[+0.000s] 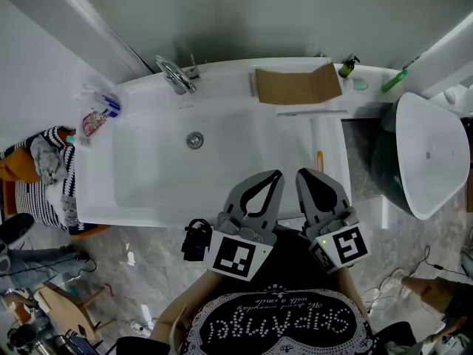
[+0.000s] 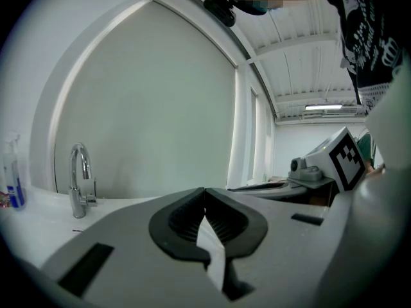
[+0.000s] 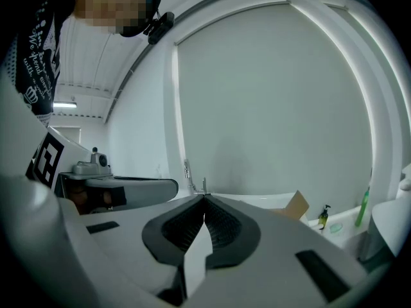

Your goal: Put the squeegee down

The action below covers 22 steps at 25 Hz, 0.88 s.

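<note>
Holding the left gripper (image 1: pixel 276 174) and right gripper (image 1: pixel 301 173) side by side near our chest over the bathtub (image 1: pixel 148 180), we have both tongs pinched together, empty; our hands are hidden beneath them.

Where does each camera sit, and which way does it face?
Head view: on the head, facing steeply down at the bathtub; shows left claw, right claw, shirt.
Left gripper view: on left claw, facing faucet; right claw at right.
Right gripper view: on right claw, facing wall, cardboard; left claw at left.
All share the faucet.
</note>
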Each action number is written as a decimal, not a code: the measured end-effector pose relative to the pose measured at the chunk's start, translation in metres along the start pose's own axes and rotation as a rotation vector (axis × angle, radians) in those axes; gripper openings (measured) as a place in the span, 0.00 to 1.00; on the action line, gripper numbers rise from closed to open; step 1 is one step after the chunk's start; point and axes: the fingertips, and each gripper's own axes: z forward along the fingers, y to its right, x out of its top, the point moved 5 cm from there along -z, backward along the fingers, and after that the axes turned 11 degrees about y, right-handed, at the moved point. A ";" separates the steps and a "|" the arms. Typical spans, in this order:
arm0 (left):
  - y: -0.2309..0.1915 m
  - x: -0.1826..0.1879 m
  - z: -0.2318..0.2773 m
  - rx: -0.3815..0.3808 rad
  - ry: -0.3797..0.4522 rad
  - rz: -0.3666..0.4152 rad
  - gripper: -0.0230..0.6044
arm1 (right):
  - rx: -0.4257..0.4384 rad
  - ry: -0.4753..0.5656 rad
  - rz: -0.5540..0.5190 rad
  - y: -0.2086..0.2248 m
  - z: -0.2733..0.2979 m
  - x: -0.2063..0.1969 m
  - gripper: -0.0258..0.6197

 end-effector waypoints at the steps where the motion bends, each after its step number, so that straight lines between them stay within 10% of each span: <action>1: 0.000 0.000 0.000 0.000 0.000 0.002 0.04 | -0.002 0.000 0.001 0.001 0.000 0.000 0.07; 22: 0.000 -0.004 0.003 0.008 -0.012 -0.005 0.04 | -0.002 -0.025 -0.001 0.005 0.000 -0.003 0.07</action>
